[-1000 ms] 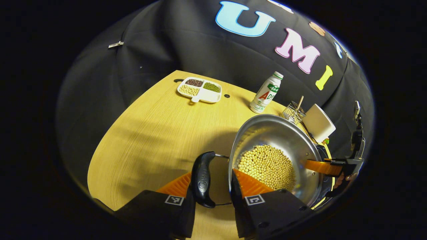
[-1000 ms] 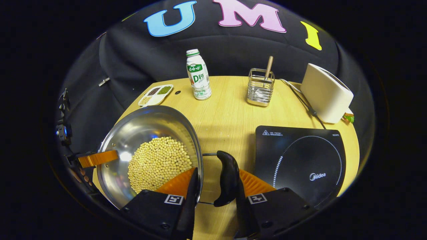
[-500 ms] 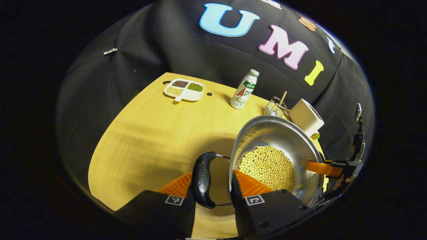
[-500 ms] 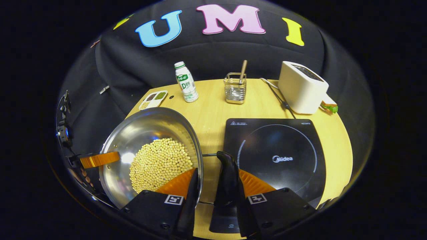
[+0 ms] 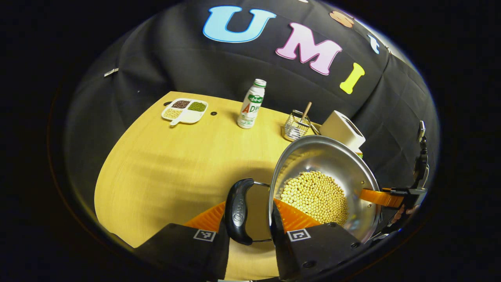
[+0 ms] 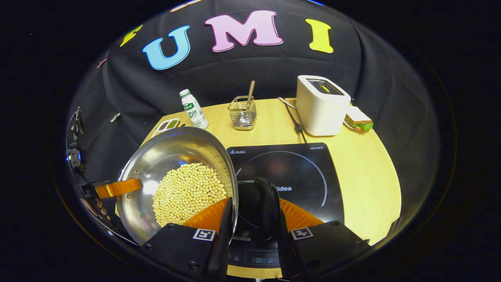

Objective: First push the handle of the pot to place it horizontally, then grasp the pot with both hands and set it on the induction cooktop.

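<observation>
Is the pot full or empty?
Partly full: pale yellow beans cover the pot bottom, with bare steel wall above them.

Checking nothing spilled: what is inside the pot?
The pot holds a heap of pale yellow beans. The bottom beneath them is covered.

Left claw (image 5: 249, 219) and right claw (image 6: 254, 219) clamped, level.

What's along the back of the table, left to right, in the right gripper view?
Divided snack tray → drink bottle → wire utensil holder → toaster → sandwich.
</observation>
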`<state>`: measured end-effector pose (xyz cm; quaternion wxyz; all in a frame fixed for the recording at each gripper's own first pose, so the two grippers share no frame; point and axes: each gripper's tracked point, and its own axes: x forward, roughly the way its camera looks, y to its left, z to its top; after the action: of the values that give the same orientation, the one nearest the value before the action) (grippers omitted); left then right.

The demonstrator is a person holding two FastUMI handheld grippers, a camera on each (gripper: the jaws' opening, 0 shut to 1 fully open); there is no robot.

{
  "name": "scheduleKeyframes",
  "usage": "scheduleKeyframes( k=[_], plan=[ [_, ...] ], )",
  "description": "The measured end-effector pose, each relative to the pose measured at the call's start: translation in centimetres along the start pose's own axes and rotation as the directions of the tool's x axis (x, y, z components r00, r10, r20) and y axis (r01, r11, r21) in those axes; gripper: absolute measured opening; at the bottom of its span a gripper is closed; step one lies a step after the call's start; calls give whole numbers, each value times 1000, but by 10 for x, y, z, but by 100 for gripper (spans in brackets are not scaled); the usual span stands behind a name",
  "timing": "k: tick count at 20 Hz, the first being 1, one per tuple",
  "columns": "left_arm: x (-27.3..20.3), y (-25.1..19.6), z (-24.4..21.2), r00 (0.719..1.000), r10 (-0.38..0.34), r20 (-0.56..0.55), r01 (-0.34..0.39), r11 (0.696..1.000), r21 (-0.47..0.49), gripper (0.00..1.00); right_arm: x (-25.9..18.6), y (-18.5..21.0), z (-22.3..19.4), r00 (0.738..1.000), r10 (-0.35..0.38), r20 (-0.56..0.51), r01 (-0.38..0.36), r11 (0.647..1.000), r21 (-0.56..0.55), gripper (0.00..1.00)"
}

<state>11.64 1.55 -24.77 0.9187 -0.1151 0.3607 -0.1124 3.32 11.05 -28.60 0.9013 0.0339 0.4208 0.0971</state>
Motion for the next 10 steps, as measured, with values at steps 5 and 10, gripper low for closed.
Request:
scheduleKeyframes(
  k=[5,10],
  plan=[
    [21,-44,5,1000,-16,-5,16,1000,21,52,-1,-46,11,1000,-16,7,16,999,30,54],
    [46,-82,6,999,-31,-20,32,999,33,52,2,-87,20,999,-35,1,35,998,46,54]
  ],
)
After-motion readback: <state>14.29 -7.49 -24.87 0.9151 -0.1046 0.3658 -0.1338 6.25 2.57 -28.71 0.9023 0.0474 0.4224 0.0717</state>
